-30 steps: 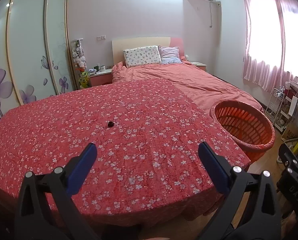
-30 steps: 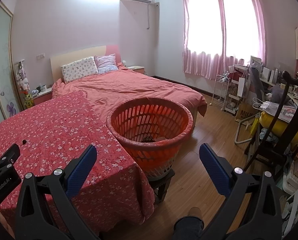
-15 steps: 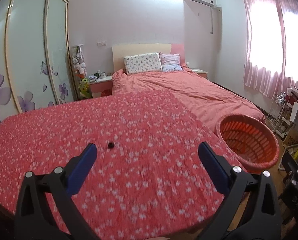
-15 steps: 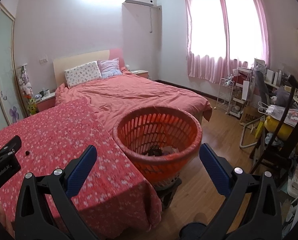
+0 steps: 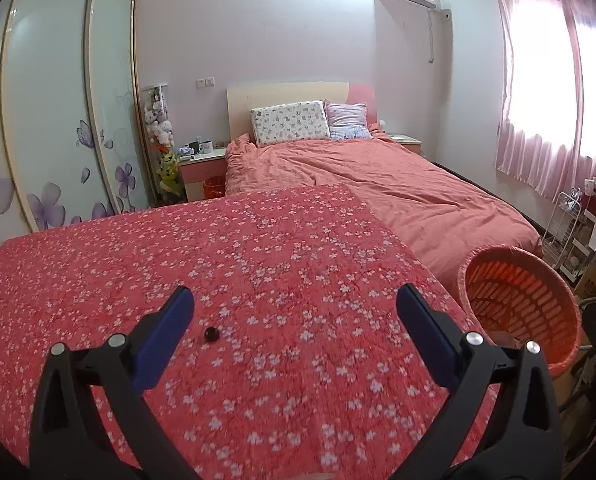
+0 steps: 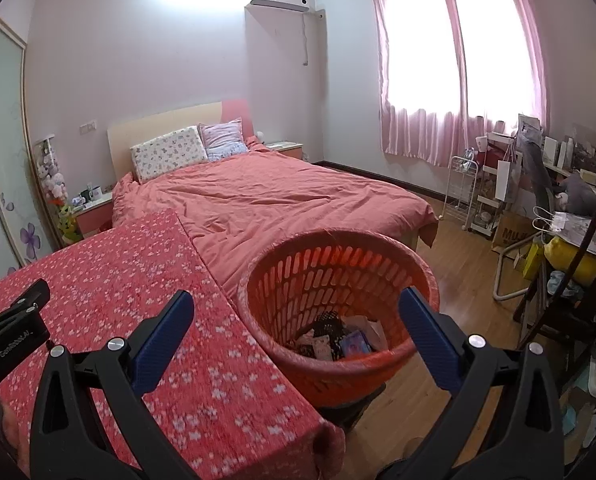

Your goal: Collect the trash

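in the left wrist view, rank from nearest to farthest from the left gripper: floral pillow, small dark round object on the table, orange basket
1. Small dark round object, on the red floral tablecloth beside the left finger of the left gripper.
2. Orange slatted plastic basket, off the table's right edge.
3. White floral pillow, at the bed's headboard, far back.

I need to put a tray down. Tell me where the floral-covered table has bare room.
Nearly all of the floral cloth is bare. The one thing on it is a small dark object near the left gripper; the wide stretch from there toward the bed is free. The right edge is tighter: the orange basket, already holding trash, stands beside it.
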Demonstrator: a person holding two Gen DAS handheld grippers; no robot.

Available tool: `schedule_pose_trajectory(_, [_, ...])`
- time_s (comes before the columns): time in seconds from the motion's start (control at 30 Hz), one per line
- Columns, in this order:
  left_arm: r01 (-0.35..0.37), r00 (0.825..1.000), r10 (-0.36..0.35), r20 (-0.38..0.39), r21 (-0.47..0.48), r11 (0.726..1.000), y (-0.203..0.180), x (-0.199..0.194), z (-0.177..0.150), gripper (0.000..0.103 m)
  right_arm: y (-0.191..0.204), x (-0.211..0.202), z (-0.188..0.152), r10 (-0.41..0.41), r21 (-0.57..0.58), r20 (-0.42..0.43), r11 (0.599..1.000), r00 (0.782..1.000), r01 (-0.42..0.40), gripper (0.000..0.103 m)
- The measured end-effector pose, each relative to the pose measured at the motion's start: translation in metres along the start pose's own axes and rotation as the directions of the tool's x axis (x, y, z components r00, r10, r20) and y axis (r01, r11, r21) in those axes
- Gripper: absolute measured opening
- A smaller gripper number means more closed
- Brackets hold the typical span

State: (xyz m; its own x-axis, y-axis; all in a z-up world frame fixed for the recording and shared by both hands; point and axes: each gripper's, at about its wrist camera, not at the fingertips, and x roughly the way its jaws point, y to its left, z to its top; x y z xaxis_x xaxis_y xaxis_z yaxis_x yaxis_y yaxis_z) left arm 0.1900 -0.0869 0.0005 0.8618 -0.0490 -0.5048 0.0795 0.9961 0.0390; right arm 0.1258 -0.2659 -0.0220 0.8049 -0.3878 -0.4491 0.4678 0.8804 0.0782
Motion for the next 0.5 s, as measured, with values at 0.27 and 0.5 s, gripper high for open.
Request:
schedule_pose_trajectory(0.27, [-0.02,0.999,0.021,-0.025,0.016,1.0,-0.004,0.038,0.008,0.099,0.009,0.016,0.008,-0.001,-0.002,-0.007,1.0,1.0,0.001,0.101])
schedule_pose_trajectory(0.5, [-0.031,0.998,0.031,-0.057,-0.005,0.999,-0.001,0.076,0.018,0.099,0.021,0.034,0.012,0.008,-0.005,-0.021,1.0,1.0,-0.008,0.101])
